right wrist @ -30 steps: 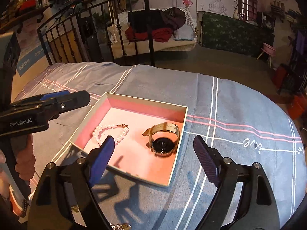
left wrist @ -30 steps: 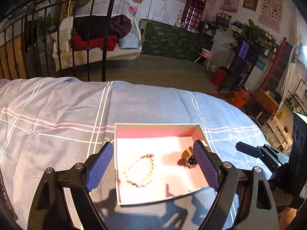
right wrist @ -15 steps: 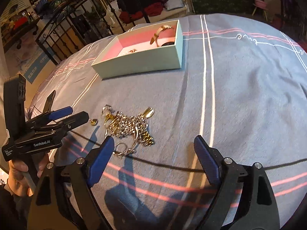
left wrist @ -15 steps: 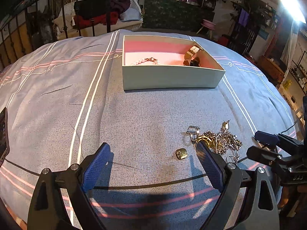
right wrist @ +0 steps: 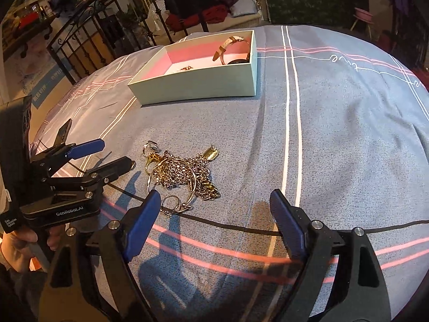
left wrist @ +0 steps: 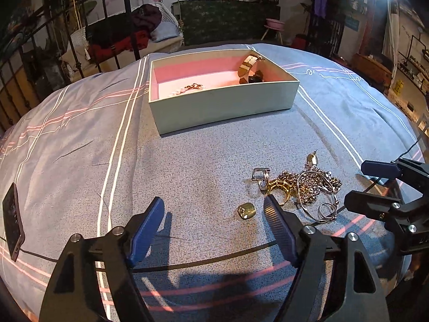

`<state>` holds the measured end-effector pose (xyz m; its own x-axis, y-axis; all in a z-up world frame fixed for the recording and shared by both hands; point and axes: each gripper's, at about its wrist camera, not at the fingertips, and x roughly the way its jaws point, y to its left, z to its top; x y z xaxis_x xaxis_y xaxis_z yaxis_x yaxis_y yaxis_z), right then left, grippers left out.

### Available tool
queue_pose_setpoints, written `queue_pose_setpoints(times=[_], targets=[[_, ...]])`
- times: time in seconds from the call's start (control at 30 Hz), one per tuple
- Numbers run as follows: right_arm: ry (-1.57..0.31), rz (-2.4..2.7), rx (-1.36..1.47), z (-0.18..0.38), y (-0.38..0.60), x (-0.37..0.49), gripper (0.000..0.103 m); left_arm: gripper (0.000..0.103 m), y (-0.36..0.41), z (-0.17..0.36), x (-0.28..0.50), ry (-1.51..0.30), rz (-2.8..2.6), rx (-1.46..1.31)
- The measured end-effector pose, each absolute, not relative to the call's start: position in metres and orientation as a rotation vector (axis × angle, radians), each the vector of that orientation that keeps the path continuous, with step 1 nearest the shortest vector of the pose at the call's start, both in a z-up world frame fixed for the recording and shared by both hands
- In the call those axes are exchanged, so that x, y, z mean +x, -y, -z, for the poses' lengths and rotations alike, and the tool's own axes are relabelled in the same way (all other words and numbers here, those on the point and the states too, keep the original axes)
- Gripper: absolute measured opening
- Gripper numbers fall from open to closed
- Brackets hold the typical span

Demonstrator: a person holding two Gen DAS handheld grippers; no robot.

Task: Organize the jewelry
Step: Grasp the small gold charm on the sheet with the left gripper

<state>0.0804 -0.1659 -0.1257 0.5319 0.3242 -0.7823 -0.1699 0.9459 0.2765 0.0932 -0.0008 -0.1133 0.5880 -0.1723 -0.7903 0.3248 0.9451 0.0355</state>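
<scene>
Lying on the grey-blue bedspread (left wrist: 203,166) with white and pink stripes, a tangled pile of jewelry (left wrist: 303,185) of gold and silver chains and rings is near the front edge, and a small gold piece (left wrist: 247,211) sits alone just beside it. The left gripper (left wrist: 214,222) hovers low over the cloth with its blue-padded jaws wide apart and nothing between them; the small gold piece is just inside its right finger. The right gripper (right wrist: 214,214) is also spread wide and holds nothing, with the jewelry pile just in front of its left finger (right wrist: 142,222). Further back stands the open box (left wrist: 222,107), pale green outside and pink inside. In it a pearl bracelet (left wrist: 187,88) lies on the floor of the box, and a watch (left wrist: 250,71) with a light strap leans at the right side. A dark phone (left wrist: 12,222) rests on the bedspread at the far left
</scene>
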Motion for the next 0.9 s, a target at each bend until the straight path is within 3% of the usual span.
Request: queue_pose_setpoints(times=[0.13, 0.8, 0.9], targets=[[-0.974, -0.304, 0.160, 0.126, 0.163, 0.080, 0.083, 0.058, 0.010, 0.119, 0.092, -0.907, 0.321, 0.233], [-1.003, -0.341, 0.123, 0.129, 0.144, 0.085, 0.085, 0.060, 0.014, 0.122, 0.091, -0.915, 0.316, 0.229], [-1.004, -0.342, 0.119, 0.129, 0.142, 0.083, 0.088, 0.040, 0.013, 0.121, 0.090, -0.909, 0.333, 0.209]])
